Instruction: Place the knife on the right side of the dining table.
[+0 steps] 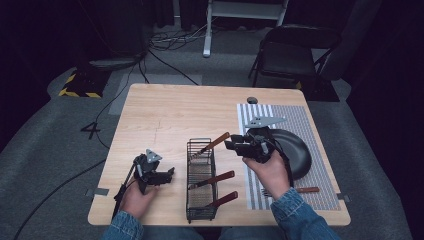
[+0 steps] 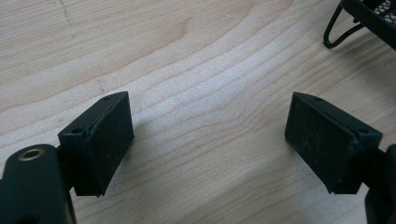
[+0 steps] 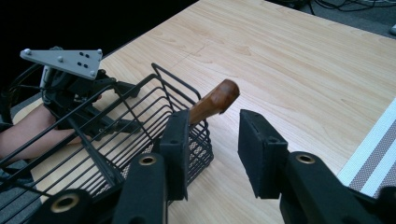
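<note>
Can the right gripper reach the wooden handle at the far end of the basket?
Probably yes: the right gripper is open just before the wooden handle, which sticks out above the basket rim with nothing between.

A pale wooden tabletop [image 1: 165, 115] carries a black wire basket [image 1: 201, 180] near its front edge — and a striped placemat [image 1: 305, 125] at the right.

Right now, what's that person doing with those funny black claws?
A person holds a gripper in each hand at a wooden table. The right gripper is open beside the wooden handle of a utensil leaning out of the wire basket. The left gripper rests open over bare table. Another utensil lies on the striped mat by a dark plate.
</note>
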`<state>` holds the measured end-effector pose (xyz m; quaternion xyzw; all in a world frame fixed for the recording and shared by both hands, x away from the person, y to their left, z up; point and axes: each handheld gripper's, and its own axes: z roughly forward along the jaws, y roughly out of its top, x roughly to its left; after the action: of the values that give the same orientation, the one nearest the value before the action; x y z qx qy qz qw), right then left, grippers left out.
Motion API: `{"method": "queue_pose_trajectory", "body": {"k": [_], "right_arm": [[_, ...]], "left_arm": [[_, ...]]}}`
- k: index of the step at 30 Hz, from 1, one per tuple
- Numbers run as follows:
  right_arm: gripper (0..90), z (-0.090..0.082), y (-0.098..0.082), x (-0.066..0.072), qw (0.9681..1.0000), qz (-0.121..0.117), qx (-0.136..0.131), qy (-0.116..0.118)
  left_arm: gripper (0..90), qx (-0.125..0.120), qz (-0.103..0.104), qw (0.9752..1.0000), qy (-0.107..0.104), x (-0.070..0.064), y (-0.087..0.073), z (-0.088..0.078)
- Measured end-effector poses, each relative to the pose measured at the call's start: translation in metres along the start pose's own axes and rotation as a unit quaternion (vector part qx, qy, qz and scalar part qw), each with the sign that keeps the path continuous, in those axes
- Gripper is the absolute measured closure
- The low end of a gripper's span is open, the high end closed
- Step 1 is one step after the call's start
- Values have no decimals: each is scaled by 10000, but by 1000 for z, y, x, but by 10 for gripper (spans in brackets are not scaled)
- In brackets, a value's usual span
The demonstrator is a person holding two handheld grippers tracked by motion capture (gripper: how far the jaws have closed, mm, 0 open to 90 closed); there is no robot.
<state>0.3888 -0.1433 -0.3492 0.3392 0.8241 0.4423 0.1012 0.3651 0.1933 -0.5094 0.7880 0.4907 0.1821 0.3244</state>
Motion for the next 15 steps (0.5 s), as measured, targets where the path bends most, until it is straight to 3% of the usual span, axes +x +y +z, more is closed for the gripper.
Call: {"method": "queue_pose_trajectory", "body": {"k": [15], "right_arm": [[685,15,9,-2,9996,179,141,176]], "left_arm": [[156,1,1,10000,0,0,0,0]]}}
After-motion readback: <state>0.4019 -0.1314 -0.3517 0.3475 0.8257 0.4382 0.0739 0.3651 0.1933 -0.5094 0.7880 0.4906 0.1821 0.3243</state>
